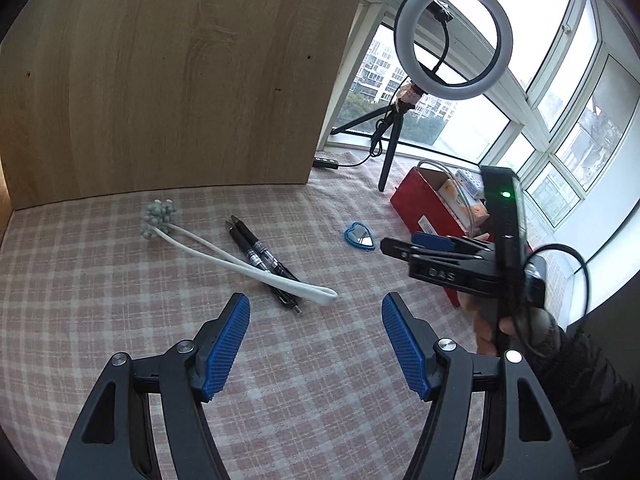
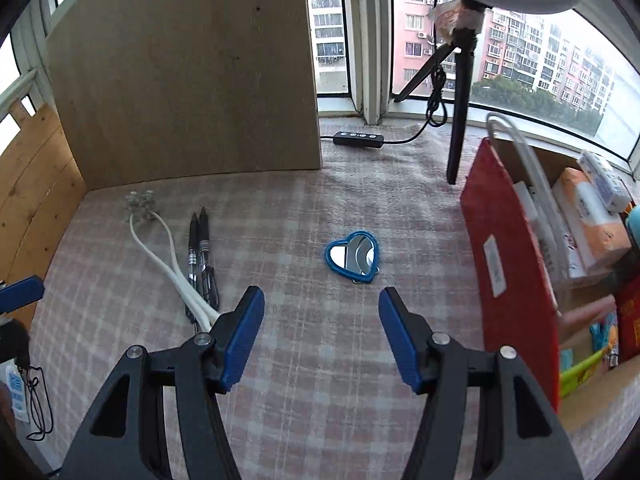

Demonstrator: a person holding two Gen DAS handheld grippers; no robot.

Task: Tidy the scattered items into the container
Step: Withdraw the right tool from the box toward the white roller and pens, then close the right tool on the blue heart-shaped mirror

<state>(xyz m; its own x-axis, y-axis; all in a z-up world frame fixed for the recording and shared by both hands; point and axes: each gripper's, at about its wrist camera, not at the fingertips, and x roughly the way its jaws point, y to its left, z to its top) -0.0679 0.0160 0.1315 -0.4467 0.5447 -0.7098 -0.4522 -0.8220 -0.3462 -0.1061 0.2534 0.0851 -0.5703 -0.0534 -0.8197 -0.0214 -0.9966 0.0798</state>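
Observation:
On the checked cloth lie a white looped stem with grey-green beads (image 1: 224, 256) (image 2: 160, 256), two black pens (image 1: 262, 260) (image 2: 202, 256) side by side and partly under it, and a blue heart-shaped mirror (image 1: 359, 237) (image 2: 353, 257). A red box (image 1: 430, 216) (image 2: 512, 272) at the right holds several packets. My left gripper (image 1: 316, 332) is open and empty, just short of the pen tips. My right gripper (image 2: 322, 332) is open and empty, a little short of the mirror; it also shows in the left wrist view (image 1: 424, 250), beside the red box.
A wooden panel (image 1: 172, 76) (image 2: 188, 72) stands at the back left. A ring light on a black tripod (image 1: 454, 40) (image 2: 460, 92) stands behind the red box, its cable and inline switch (image 2: 358, 139) on the cloth. Windows run along the back and right.

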